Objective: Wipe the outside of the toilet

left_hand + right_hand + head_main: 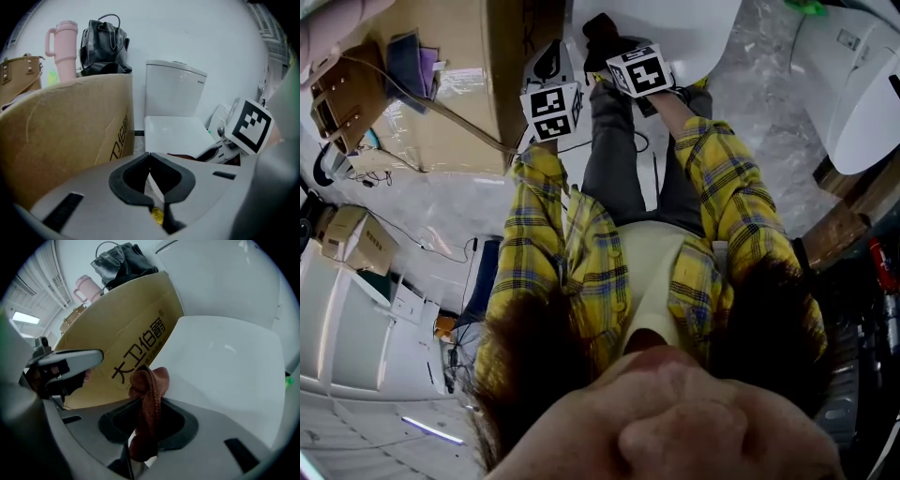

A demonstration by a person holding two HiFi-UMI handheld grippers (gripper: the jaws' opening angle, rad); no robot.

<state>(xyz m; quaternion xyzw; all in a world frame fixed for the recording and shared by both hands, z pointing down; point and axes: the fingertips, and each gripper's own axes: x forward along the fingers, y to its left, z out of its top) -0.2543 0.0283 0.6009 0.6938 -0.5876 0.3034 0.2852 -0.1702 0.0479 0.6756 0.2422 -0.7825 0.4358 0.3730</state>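
Head view: white toilet (666,28) at top, beyond yellow plaid sleeves (724,187).
Left gripper view: left gripper (150,164), jaws pressed together, nothing between; toilet straight ahead, cardboard box (65,136) beside it.
Right gripper view: right gripper (147,414) clamps brown cloth (150,383), beside toilet lid (225,357).

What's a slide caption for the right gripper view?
Right hand-held gripper clamps brown cloth near toilet lid and cardboard box.

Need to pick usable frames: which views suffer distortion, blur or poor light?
Head view: dim at the lower right, a blurred patch across the bottom. Left gripper view: fisheye, black corners, the cardboard box bows, the toilet tank is sharp. Right gripper view: same fisheye; the brown cloth in the jaws is crisp.
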